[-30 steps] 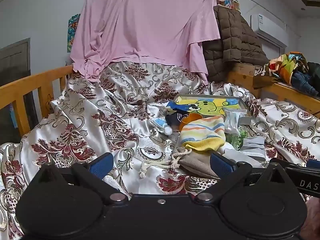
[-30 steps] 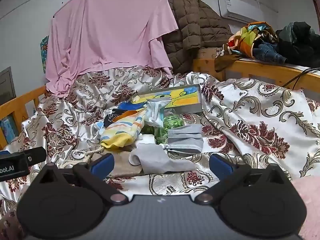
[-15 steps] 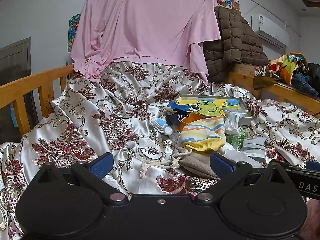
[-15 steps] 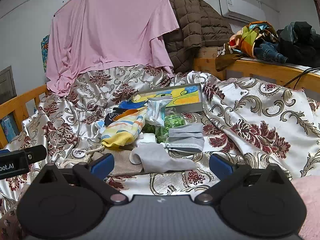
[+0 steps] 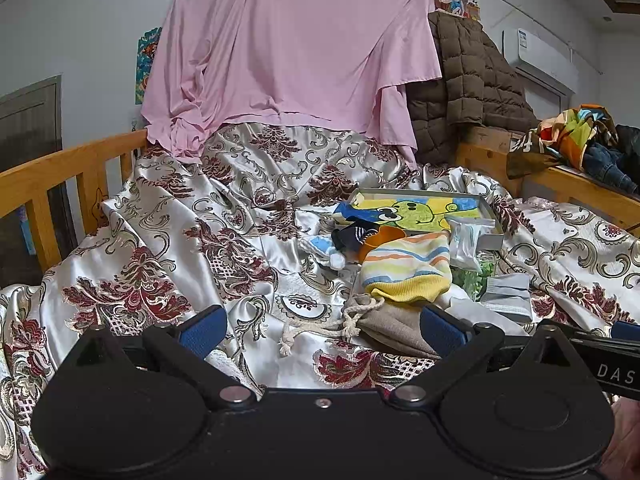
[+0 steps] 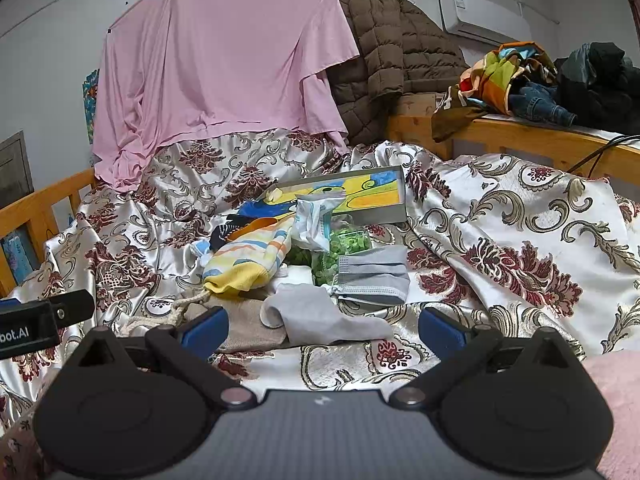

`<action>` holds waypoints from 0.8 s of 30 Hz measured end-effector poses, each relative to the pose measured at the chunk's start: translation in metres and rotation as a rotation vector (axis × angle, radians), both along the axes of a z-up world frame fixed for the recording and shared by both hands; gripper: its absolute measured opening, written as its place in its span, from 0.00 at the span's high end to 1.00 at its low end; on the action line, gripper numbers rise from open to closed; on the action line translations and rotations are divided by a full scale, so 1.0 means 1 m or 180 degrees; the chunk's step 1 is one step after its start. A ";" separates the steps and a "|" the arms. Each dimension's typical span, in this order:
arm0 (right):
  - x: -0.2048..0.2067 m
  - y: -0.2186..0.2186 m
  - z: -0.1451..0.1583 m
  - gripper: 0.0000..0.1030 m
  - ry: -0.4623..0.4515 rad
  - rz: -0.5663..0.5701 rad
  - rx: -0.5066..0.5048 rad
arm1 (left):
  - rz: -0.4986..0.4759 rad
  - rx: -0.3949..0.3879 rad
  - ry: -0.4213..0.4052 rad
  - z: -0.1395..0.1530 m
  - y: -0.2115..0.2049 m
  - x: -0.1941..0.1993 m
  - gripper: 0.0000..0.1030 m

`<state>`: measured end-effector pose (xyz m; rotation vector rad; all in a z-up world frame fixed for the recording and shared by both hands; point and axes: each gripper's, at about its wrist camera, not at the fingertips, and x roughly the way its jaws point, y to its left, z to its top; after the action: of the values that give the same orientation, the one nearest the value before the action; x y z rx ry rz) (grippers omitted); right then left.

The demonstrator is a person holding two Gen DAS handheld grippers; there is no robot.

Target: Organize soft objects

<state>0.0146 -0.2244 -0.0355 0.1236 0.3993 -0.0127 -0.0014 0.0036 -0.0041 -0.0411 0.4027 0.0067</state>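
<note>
Jaws of both the left gripper (image 5: 320, 328) and right gripper (image 6: 322, 326) are gaping wide and empty, so descending squarely over the grey sock (image 6: 320, 314) is looking wisest.

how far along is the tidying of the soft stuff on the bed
Nothing looks done yet. The striped hat, grey sock, face mask and drawstring pouch lie in a loose heap on the bedspread, in front of the box. Nothing is in hand: the left gripper and right gripper are open and empty. All sorting is left.
</note>
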 end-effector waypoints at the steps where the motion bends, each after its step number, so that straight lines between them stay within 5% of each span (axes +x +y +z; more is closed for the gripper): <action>1: 0.000 0.000 0.000 0.00 0.0000 0.0001 0.0000 | -0.0001 0.0000 0.0000 0.000 0.000 0.000 0.01; 24: 0.000 0.000 -0.001 0.00 0.0008 0.0003 0.0006 | 0.0003 0.0004 0.0008 0.000 0.001 0.002 0.01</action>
<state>0.0151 -0.2245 -0.0368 0.1254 0.4019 -0.0115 0.0007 0.0042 -0.0044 -0.0401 0.4053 0.0080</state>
